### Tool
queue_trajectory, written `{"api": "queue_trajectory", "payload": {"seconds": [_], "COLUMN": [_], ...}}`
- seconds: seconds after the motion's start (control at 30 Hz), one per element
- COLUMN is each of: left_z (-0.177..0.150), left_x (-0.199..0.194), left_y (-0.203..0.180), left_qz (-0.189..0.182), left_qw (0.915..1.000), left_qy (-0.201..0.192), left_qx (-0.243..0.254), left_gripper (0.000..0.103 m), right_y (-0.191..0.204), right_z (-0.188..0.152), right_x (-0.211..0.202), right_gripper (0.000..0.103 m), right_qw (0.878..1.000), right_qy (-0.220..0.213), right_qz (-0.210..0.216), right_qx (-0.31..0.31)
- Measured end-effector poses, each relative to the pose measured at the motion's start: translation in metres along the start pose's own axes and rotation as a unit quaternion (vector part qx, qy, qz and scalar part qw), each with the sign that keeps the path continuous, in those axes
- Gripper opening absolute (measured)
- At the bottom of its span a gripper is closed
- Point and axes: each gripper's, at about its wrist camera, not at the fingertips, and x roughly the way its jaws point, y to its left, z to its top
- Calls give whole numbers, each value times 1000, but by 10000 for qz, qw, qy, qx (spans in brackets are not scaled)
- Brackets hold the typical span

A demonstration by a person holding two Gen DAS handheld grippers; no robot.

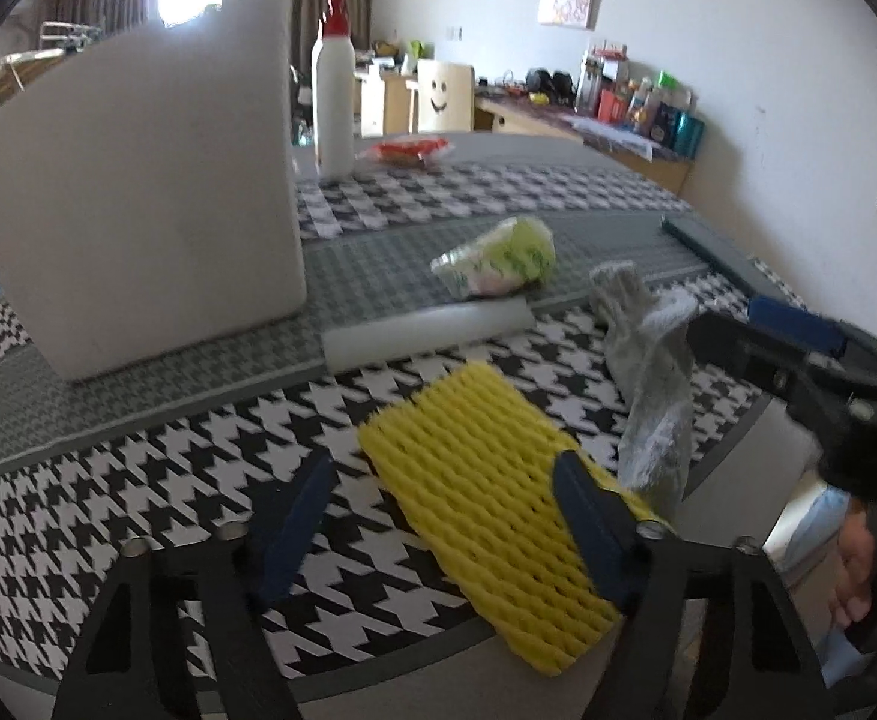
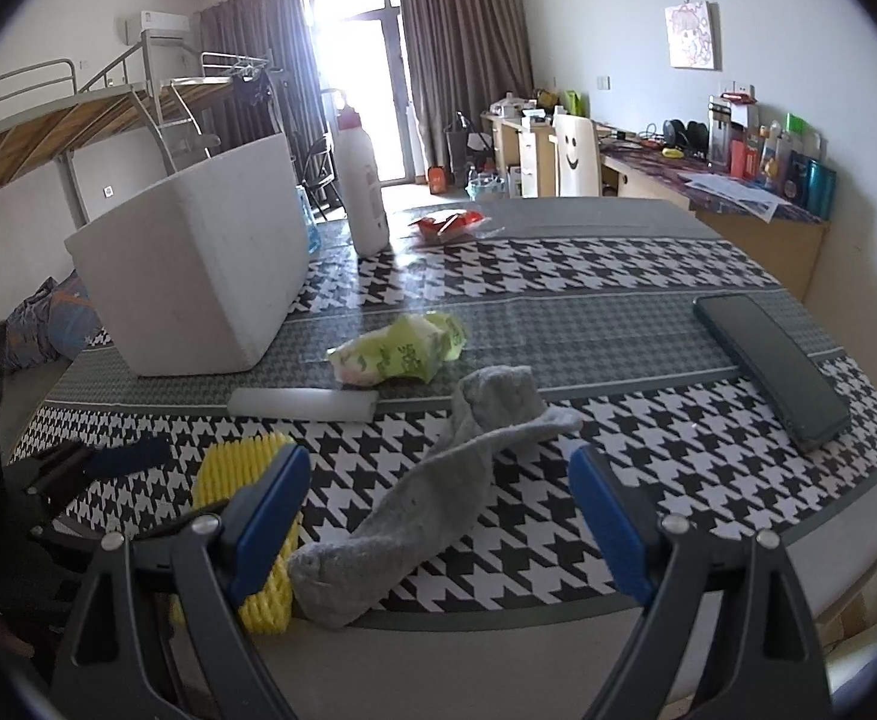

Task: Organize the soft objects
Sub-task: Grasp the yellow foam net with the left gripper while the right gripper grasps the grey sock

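Observation:
A yellow foam net sleeve (image 1: 486, 480) lies flat on the houndstooth tablecloth near the front edge. My left gripper (image 1: 444, 462) stands over it, open: the right finger (image 1: 588, 516) is on the net, the left finger is on bare cloth beside it. A grey sock (image 2: 432, 510) lies crumpled to the right of the net (image 2: 240, 462). My right gripper (image 2: 438, 456) hangs open above the sock, its pads clear on both sides. A crumpled green and white bag (image 2: 396, 348) and a white foam strip (image 2: 303, 403) lie further back.
A tall white foam box (image 1: 138, 192) stands at the back left. Behind it are a white pump bottle (image 1: 333, 96) and a red packet (image 1: 408, 150). A dark phone (image 2: 774, 360) lies at the right. The table's front edge (image 2: 498, 630) is close below the grippers.

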Motion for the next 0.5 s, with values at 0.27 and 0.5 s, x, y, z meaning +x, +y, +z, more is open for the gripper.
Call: {"api": "queue_trajectory", "payload": {"seconds": [0.27, 0.5], "left_z": [-3, -1], "left_x": [2, 3], "left_y": [-3, -9], "left_qz": [-68, -296], "left_qw": [10000, 9995], "left_qy": [32, -100], "left_qx": [22, 98], "left_gripper": [53, 16], "right_y": [0, -4], "right_z": [-2, -9], "right_x": [4, 11], "right_gripper": [91, 91], "right_qw": [9999, 9996], "right_qy": [45, 186], "right_qz": [105, 154], "right_qx": [40, 138]}}
